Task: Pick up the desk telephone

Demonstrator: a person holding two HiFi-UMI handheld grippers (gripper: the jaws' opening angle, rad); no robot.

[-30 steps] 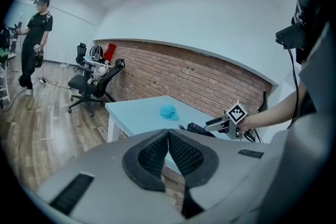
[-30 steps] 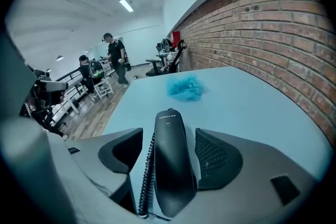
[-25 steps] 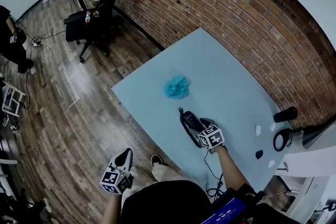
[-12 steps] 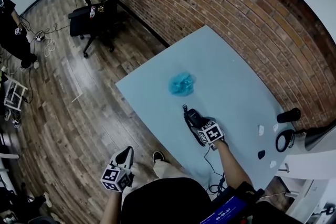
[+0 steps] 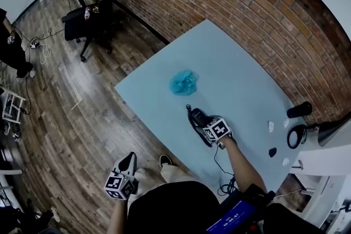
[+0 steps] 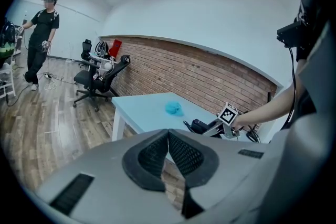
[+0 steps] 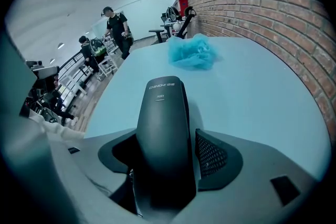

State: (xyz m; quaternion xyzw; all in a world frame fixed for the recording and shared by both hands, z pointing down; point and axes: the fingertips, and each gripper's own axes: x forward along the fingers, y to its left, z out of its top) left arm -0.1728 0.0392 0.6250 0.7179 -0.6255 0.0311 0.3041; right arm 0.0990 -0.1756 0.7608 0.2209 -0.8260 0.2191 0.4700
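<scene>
The dark grey desk telephone [image 5: 196,117] lies near the front edge of the light blue table [image 5: 236,71], its coiled cord at its left end. My right gripper [image 5: 204,124] is down on it. In the right gripper view the handset [image 7: 161,123] fills the space between the jaws of my right gripper [image 7: 167,157], which is shut on it. My left gripper [image 5: 130,160] hangs low off the table over the wooden floor. In its own view my left gripper [image 6: 168,137] is shut with nothing in it, and the telephone [image 6: 199,125] shows far ahead.
A crumpled blue cloth [image 5: 184,82] lies on the table beyond the telephone. Small black items [image 5: 299,110] and a cable sit at the table's right end. A brick wall runs behind. An office chair [image 5: 90,16] and a standing person [image 5: 11,44] are on the floor at left.
The right gripper stays at the handset throughout; only the head view shifts a little. The left gripper has not moved.
</scene>
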